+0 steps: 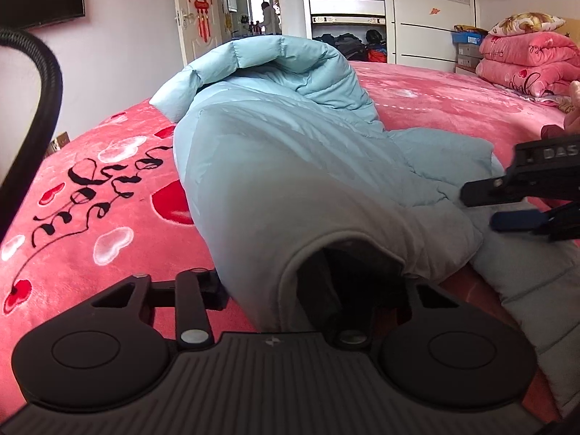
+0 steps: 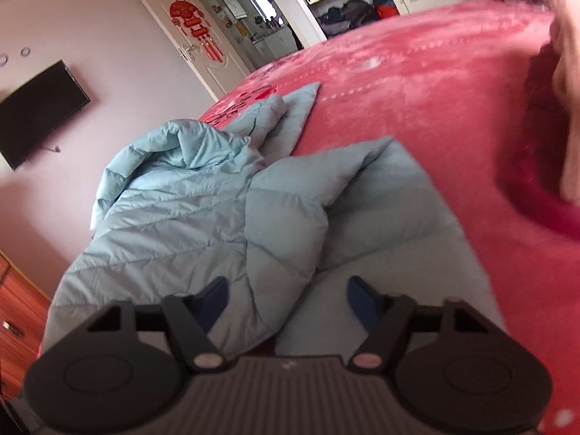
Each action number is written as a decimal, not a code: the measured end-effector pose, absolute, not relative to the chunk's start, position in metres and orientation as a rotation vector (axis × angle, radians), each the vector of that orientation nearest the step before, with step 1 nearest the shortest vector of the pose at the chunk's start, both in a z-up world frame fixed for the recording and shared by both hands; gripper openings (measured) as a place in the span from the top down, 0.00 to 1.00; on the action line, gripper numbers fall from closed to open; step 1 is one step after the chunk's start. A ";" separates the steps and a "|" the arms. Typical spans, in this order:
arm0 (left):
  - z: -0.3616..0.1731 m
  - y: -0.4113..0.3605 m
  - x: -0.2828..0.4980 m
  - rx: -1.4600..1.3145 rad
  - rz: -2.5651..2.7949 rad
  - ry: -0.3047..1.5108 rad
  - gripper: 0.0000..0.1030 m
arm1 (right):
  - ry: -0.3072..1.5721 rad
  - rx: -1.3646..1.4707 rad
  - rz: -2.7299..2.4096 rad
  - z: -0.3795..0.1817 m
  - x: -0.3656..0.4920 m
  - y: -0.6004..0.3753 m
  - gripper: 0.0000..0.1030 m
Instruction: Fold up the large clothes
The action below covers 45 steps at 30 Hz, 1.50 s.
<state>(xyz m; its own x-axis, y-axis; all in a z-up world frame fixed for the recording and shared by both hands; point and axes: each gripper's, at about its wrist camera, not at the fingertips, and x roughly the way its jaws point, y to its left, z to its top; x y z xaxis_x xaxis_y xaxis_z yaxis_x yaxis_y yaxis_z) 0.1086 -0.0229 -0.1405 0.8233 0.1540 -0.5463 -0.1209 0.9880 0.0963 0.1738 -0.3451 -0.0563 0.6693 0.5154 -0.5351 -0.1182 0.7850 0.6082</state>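
A light blue quilted down coat (image 1: 275, 134) lies crumpled on a pink bed (image 1: 90, 199). It also shows in the right wrist view (image 2: 203, 214). My left gripper (image 1: 319, 264) is shut on the coat's hem, and the fabric drapes over its fingers and hides them. My right gripper (image 2: 288, 293) is open just above the coat's near edge, with its blue-padded fingers (image 2: 357, 291) on either side of a fold. The right gripper also shows at the right edge of the left wrist view (image 1: 507, 203).
Folded pink quilts (image 1: 525, 58) are stacked at the bed's far right. An open wardrobe (image 1: 344, 7) and a doorway (image 1: 253, 3) stand behind the bed. A TV (image 2: 36, 112) hangs on the wall. A wooden cabinet (image 2: 18, 311) stands at the left.
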 end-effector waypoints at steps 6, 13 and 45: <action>-0.138 -0.021 0.106 0.017 0.120 0.588 0.64 | 0.806 0.750 0.474 -0.077 0.202 -0.347 0.64; -0.120 -0.005 0.099 -0.064 0.134 0.569 0.87 | 0.757 0.734 0.537 -0.065 0.199 -0.336 0.91; 0.202 0.009 -0.068 -0.311 -0.071 -0.146 0.94 | -0.269 0.375 0.528 0.269 -0.024 -0.346 0.95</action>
